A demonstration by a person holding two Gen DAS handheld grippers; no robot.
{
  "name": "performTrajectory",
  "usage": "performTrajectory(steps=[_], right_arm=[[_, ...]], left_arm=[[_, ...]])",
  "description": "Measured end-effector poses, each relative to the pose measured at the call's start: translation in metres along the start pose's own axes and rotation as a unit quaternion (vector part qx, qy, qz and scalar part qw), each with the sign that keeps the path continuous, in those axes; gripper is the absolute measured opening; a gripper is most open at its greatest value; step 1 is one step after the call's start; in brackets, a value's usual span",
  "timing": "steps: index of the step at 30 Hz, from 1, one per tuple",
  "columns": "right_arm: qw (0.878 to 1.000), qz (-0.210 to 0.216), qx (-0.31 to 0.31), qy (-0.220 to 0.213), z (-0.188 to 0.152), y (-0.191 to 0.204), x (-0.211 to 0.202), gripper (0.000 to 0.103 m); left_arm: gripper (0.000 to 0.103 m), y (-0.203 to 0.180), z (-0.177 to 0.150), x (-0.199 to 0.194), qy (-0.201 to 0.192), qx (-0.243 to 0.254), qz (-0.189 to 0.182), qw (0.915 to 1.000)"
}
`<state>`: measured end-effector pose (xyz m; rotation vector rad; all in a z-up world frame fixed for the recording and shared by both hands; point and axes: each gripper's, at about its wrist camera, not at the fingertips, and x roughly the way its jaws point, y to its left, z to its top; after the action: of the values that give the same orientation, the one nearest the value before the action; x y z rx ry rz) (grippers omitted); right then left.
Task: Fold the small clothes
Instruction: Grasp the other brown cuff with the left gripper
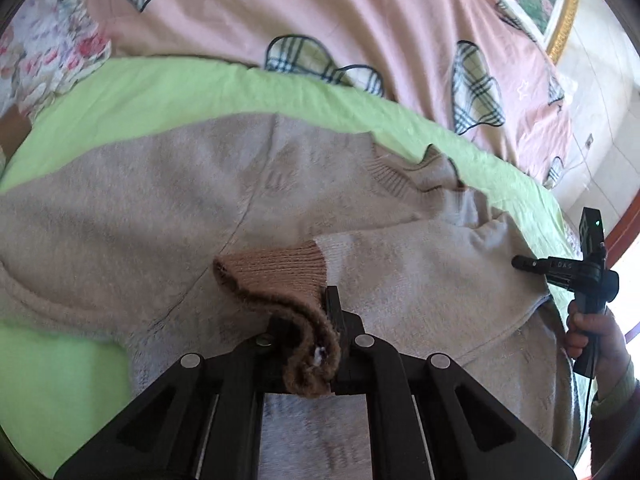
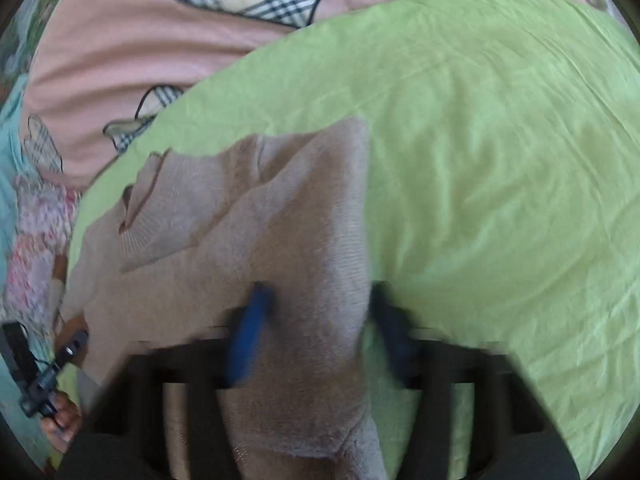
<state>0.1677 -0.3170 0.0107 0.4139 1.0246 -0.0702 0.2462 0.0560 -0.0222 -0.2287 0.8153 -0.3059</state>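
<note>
A small beige knit sweater [image 1: 132, 216] lies spread on a green sheet [image 1: 132, 92]. My left gripper [image 1: 304, 316] is shut on the sleeve's brown ribbed cuff [image 1: 276, 276], holding the sleeve folded over the sweater body. In the right wrist view the sweater [image 2: 248, 240] lies on the green sheet [image 2: 500, 160], and my right gripper [image 2: 320, 300] is open, its blue fingers [image 2: 252, 320] straddling the sweater's edge; the picture is blurred. The right gripper also shows in the left wrist view [image 1: 524, 262], over the sweater's right edge. The left gripper shows at the lower left of the right wrist view [image 2: 76, 344].
A pink quilt with plaid patches [image 1: 360, 20] lies beyond the green sheet. Floral fabric [image 1: 48, 56] is at the far left. A gold-framed picture [image 1: 560, 8] and a pale wall are at the right. The person's hand [image 1: 592, 332] grips the right handle.
</note>
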Motion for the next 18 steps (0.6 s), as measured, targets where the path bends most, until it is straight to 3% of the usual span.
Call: performTrajectory(steps=[4, 7, 11, 18], right_arm=[[0.998, -0.017, 0.003, -0.057, 0.005, -0.014, -0.037, 0.008], [0.999, -0.026, 0.008, -0.041, 0.002, -0.024, -0.029, 0.008], [0.998, -0.047, -0.004, -0.029, -0.003, -0.021, -0.015, 0.008], [0.996, -0.077, -0.008, -0.034, -0.008, -0.016, -0.017, 0.008]], left_arm=[[0.007, -0.023, 0.008, 0.0, -0.015, 0.033, -0.011, 0.9993], [0.007, -0.026, 0.005, 0.015, 0.0, 0.042, 0.011, 0.999], [0.009, -0.007, -0.005, 0.026, 0.03, 0.017, 0.024, 0.9991], [0.017, 0.004, -0.006, 0.02, 0.03, 0.01, 0.058, 0.9978]])
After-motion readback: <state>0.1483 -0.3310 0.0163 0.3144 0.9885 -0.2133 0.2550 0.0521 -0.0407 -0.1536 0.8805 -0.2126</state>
